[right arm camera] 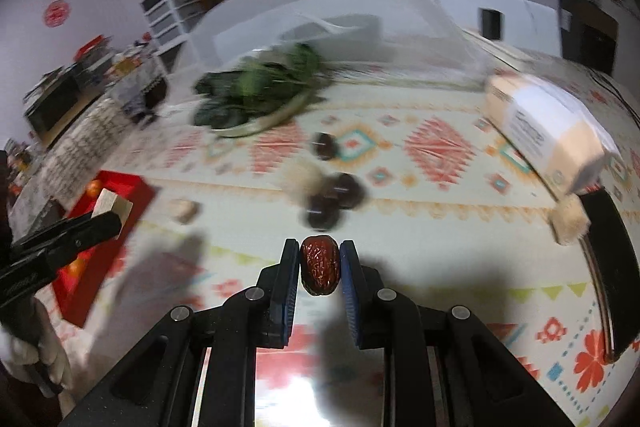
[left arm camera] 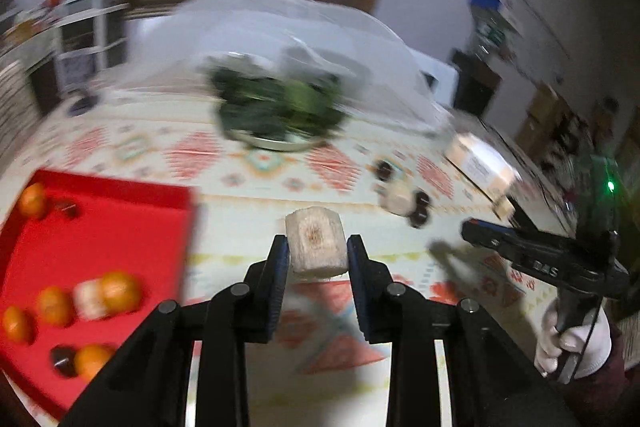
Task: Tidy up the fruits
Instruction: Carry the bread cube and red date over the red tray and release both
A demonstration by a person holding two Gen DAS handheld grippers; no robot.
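Note:
My left gripper (left arm camera: 318, 247) is shut on a pale cut piece of sugarcane (left arm camera: 316, 241) and holds it above the patterned tablecloth. A red tray (left arm camera: 120, 227) at the left holds several oranges (left arm camera: 120, 291), a pale piece (left arm camera: 90, 298) and dark dates (left arm camera: 62, 361). My right gripper (right arm camera: 320, 263) is shut on a dark red date (right arm camera: 320, 265) above the cloth. Ahead of it lie three dark dates (right arm camera: 344, 189) and a pale piece (right arm camera: 300, 177). The left gripper with its piece (right arm camera: 114, 207) shows at the left, over the red tray (right arm camera: 132, 211).
A plate of green leaves (left arm camera: 280, 107) stands mid-table under a clear mesh cover (left arm camera: 280, 27). A paper-wrapped box (right arm camera: 548, 131) lies at the right. A pale piece (right arm camera: 570, 221) sits beside a dark strip (right arm camera: 612, 267) at the right edge. Another small piece (right arm camera: 184, 209) lies near the tray.

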